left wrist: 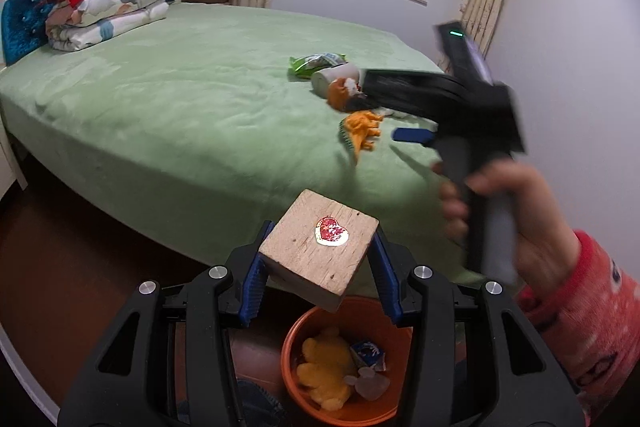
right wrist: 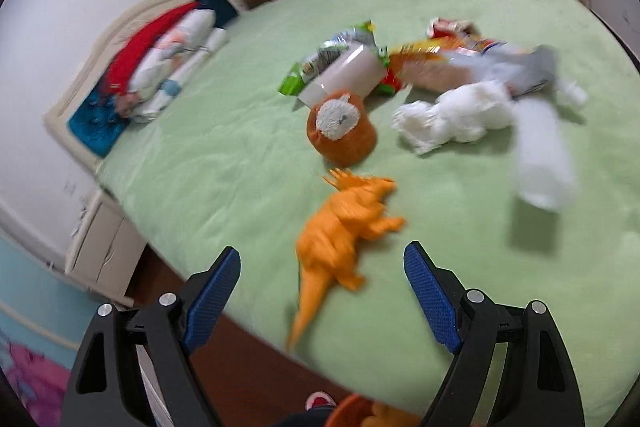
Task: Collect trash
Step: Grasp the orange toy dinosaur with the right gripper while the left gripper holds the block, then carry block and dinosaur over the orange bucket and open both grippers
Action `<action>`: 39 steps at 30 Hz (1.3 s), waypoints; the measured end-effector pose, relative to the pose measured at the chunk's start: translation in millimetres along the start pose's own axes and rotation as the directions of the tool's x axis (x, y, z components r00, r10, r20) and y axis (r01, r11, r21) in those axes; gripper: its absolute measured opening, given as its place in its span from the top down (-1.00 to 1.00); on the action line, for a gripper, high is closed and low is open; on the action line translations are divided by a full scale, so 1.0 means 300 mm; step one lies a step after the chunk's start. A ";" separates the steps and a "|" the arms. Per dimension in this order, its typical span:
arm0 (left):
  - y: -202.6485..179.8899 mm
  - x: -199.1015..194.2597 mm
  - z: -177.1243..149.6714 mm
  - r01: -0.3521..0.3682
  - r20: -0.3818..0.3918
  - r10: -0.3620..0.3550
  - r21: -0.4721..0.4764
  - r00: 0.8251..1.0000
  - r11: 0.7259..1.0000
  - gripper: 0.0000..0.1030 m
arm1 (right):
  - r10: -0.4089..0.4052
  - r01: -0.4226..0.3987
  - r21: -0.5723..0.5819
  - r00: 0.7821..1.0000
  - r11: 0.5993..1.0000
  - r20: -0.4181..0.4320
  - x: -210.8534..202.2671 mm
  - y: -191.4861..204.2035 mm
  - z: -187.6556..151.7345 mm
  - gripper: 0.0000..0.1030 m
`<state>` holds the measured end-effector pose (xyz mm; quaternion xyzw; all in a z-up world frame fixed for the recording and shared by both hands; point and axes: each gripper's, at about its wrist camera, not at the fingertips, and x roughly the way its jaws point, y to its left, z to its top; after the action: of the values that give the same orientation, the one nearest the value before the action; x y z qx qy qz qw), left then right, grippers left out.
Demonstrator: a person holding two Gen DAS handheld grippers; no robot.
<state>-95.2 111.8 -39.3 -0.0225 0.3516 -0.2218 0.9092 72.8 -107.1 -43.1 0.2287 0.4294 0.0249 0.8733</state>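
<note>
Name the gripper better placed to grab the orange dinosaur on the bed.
Right. The right gripper is open and empty, with the orange dinosaur just ahead of its fingers. The left gripper is shut on a wooden block.

The left gripper (left wrist: 318, 267) points forward and down, its blue-padded fingers (left wrist: 252, 283) pressed against opposite sides of a wooden block (left wrist: 320, 251), holding it tilted. The right gripper (right wrist: 322, 291) angles downward with its fingers (right wrist: 430, 291) spread wide and nothing between them. In the left wrist view the right hand (left wrist: 512, 223), in a red patterned sleeve (left wrist: 592, 311), wraps the handle, blurred
</note>
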 end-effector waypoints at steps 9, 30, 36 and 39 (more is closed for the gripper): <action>0.035 0.023 -0.017 -0.002 -0.032 0.001 -0.031 0.999 1.000 0.12 | -0.195 0.195 -0.032 0.981 0.980 -0.004 0.115 0.049 -0.017 0.02; -0.078 0.040 -0.010 0.016 -0.052 -0.015 0.021 0.999 1.000 0.12 | -0.009 0.026 -0.083 0.980 0.996 0.198 -0.350 0.001 -0.074 0.09; -0.116 0.052 -0.019 0.041 -0.064 -0.039 0.032 0.997 0.999 0.12 | 0.012 0.033 -0.176 0.967 0.984 0.253 -0.532 -0.003 -0.128 0.09; -0.136 0.060 -0.029 0.056 -0.076 -0.053 0.039 0.996 0.998 0.12 | 0.003 0.060 -0.238 0.966 0.969 0.257 -0.603 -0.007 -0.173 0.09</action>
<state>-104.9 68.5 -49.2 -0.0049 0.3801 -0.2545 0.8892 -81.0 -132.8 62.2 0.1147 0.3104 0.0354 0.9430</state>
